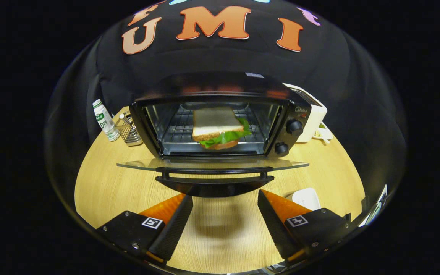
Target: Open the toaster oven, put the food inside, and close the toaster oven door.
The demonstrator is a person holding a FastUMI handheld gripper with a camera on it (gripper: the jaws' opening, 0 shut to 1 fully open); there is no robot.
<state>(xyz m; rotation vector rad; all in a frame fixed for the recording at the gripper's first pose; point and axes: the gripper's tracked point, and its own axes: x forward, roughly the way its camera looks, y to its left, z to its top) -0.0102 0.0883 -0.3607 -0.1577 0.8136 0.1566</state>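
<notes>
Gripper (225, 200) released, fingers spread wide, nothing between them, hovering over wooden table (101, 183). Toaster oven (220, 126) straight ahead, glass door (212, 165) dropped flat, its handle (214, 179) just ahead of fingertips. Sandwich (220, 130) (lettuce poking out at front) on wire rack (178, 131) inside, well beyond fingers. White bottle (105, 120) and small wire basket (128, 131) left of oven; white appliance (313, 114) right of it.

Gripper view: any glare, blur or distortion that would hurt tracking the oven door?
Gripper view: strong fisheye bowing, so the black toaster oven's open glass door and the light wooden table curve; the door pane reflects the tabletop; the lettuce sandwich on the rack looks slightly soft; a soft-edged shadow lies under the door handle; the gripper jaws stand open and sharp.
</notes>
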